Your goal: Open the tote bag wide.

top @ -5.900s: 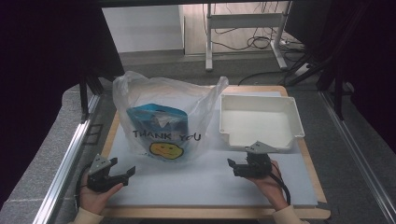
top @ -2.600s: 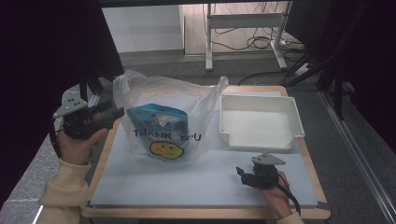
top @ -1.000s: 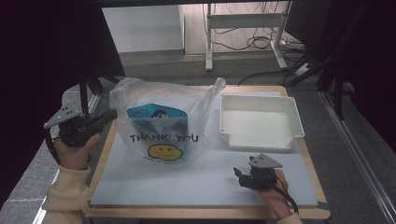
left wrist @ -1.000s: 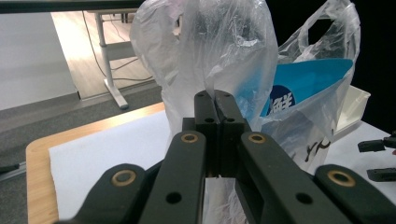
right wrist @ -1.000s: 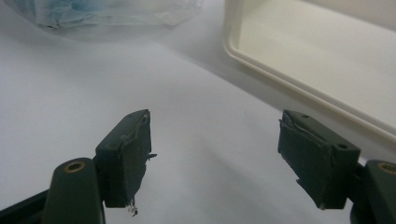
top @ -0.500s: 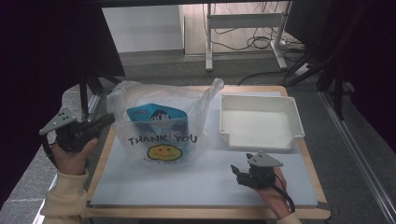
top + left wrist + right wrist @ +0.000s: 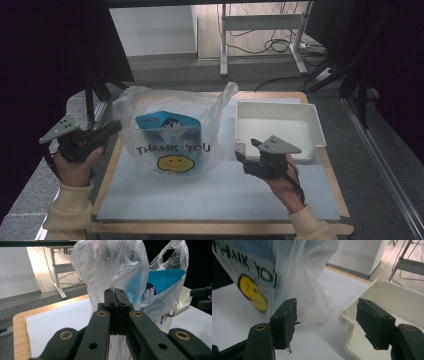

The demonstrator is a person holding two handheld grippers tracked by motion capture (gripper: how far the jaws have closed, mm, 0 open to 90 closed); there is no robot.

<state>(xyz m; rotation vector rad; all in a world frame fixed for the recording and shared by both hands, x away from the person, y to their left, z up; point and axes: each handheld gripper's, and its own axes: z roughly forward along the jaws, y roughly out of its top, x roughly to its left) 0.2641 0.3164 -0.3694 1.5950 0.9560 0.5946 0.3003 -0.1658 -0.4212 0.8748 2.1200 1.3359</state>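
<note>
— So what has changed at the table (image 7: 220, 200) since a few seconds ago?

— Mostly the left gripper (image 7: 112, 128). It lay on the white mat (image 7: 210, 192) at the near left then; now the hand (image 7: 75, 167) holds it raised off the table's left edge, its tips reaching the plastic bag (image 7: 172, 132). The bag's left side has been drawn outward a little compared with half a second ago.

— Is it holding the bag?

— Yes. In the left gripper view its jaws stand pressed together with the thin film (image 7: 117, 270) pinched between them, the bag rising straight ahead of the tips.

— And the right gripper (image 7: 250, 159)?

— Moved only slightly, and its jaws are spread wide with nothing between them. In the right gripper view the bag's smiley print (image 7: 255, 293) sits ahead of its left jaw and the white tray (image 7: 387, 302) beside its right jaw. The hand (image 7: 282, 182) rests on the mat.

— Counts, biggest first?

— One table, one white mat, one clear bag printed THANK YOU, one white tray (image 7: 280, 107) just beyond the right gripper, one blue packet (image 7: 167, 122) inside the bag, and two grippers.

— Where does the bag stand?

— Upright on the mat, between the two grippers, touching the left one and just apart from the right.
</note>
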